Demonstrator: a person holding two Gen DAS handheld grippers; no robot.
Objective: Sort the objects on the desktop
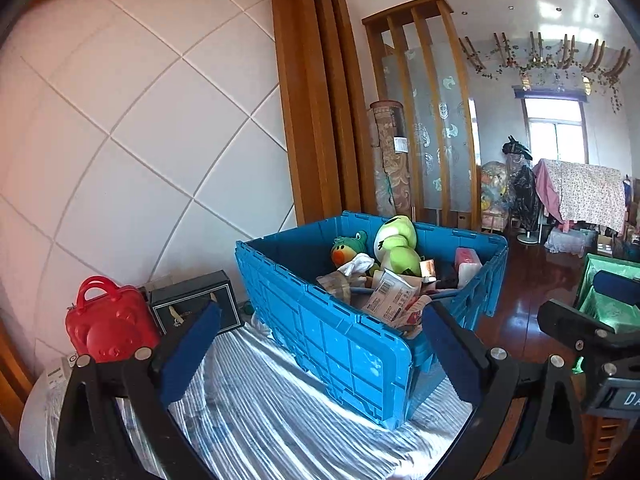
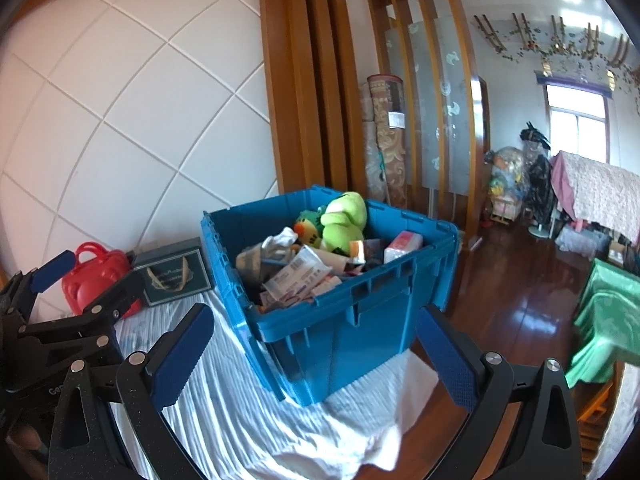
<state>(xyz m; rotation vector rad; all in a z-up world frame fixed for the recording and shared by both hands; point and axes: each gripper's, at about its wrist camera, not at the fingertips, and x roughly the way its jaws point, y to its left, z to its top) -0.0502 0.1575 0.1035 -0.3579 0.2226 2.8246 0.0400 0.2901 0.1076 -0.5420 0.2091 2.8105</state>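
A blue plastic crate (image 1: pixel 320 332) (image 2: pixel 344 320) stands on a white-striped cloth. It is filled with a green frog plush (image 1: pixel 396 244) (image 2: pixel 344 220), a small duck plush (image 1: pixel 346 250) (image 2: pixel 306 228), snack packets (image 1: pixel 390 294) (image 2: pixel 298 276) and a pink tissue pack (image 1: pixel 468 264) (image 2: pixel 402 242). My left gripper (image 1: pixel 320 344) is open and empty, just short of the crate. My right gripper (image 2: pixel 316 348) is open and empty, near the crate's front corner. The left gripper also shows in the right wrist view (image 2: pixel 86 276).
A red bear-shaped case (image 1: pixel 110 322) (image 2: pixel 96 276) and a dark gift box (image 1: pixel 196 304) (image 2: pixel 174 274) stand left of the crate against the white padded wall. A green-covered table (image 2: pixel 608 320) and wooden floor lie to the right. The cloth (image 2: pixel 280 420) ends near the crate's front.
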